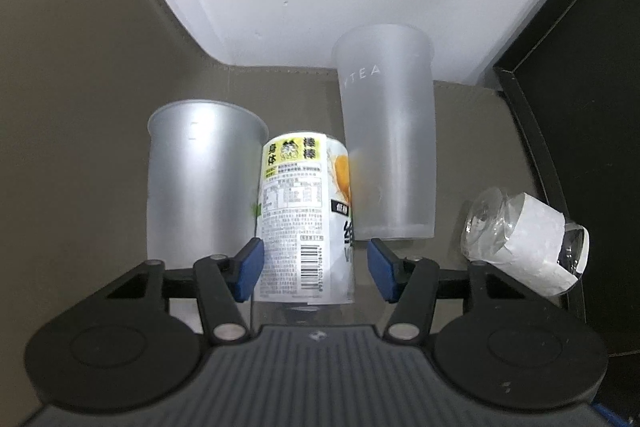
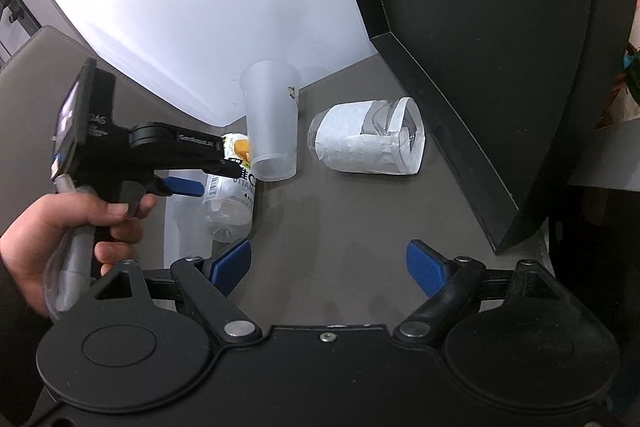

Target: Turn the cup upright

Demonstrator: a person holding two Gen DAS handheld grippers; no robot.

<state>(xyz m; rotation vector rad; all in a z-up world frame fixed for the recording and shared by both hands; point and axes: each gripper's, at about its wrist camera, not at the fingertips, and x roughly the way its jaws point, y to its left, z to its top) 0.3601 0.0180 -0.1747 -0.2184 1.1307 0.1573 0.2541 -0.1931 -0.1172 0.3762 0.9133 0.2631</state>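
The left gripper [image 1: 315,269] has its blue pads spread on either side of a clear plastic bottle with a white printed label [image 1: 306,219]; the left pad seems to meet the label and the right pad stands just apart, so the gripper is open around the bottle rather than clamped; the bottle's bottom end is cut off behind the gripper body. Only the left wrist view shows a frosted grey plastic cup [image 1: 202,179] standing mouth up just left of the bottle; in the right wrist view it is hidden. A taller frosted translucent cup with pale lettering [image 1: 386,143] stands upright near the back edge of the grey-brown bench [image 1: 80,107], close to the white wall. The clear glass cup wrapped in a white paper band [image 1: 528,241] lies on its side toward the right edge of the bench, beside a black panel [image 2: 500,67]; the right wrist view looks into its mouth. The right gripper [image 2: 328,269] is wide open above bare bench and holds nothing.
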